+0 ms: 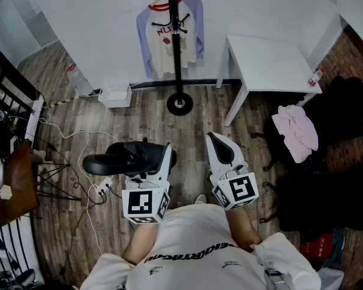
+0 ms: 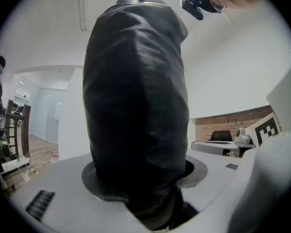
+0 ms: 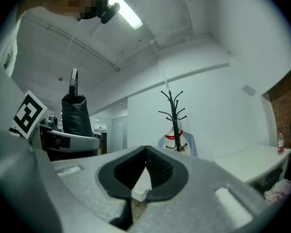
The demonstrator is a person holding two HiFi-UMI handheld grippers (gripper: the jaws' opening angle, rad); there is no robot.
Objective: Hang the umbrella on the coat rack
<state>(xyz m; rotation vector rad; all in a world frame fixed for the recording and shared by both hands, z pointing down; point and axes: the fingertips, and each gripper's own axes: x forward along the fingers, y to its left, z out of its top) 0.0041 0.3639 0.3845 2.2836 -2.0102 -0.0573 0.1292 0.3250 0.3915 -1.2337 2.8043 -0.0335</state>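
Umbrella (image 1: 122, 159), black and folded, lies level in my clenched left fingers (image 1: 166, 165), its long axis running out to the left. My right fingers (image 1: 221, 156) are closed and empty, facing the coat rack (image 1: 178, 47).

In the left gripper view, my fingers (image 2: 43, 178) clamp the bundle.

In the right gripper view, my fingers (image 3: 213, 178) meet on nothing.

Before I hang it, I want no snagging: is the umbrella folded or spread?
Folded: the umbrella is a tight black bundle gripped in the left tool, no canopy out.
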